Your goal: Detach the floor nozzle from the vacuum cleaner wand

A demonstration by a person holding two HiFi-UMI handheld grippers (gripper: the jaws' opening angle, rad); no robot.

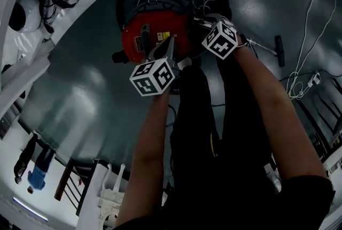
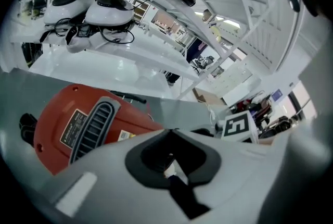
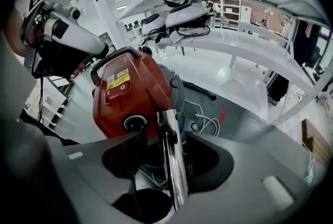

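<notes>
Chrome wand [image 3: 169, 139] clamped in right gripper [image 3: 174, 189], just beside red vacuum body [image 3: 130, 92]. Left gripper [image 2: 171, 173] jaws together, empty. Floor nozzle unseen; likely best: steady wand, pull nozzle straight.

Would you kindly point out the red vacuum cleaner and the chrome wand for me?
red vacuum cleaner [image 3: 148, 90], right gripper view, on its red housing.
chrome wand [image 3: 173, 160], right gripper view, on the tube's shiny middle.

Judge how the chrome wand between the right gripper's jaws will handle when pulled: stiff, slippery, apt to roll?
The chrome wand looks like a rigid metal tube, so it should stay straight rather than flex. Its polished, mirror-like surface may slip or twist between the jaws of the right gripper, which close around it. Being round, it would probably roll if laid down.
</notes>
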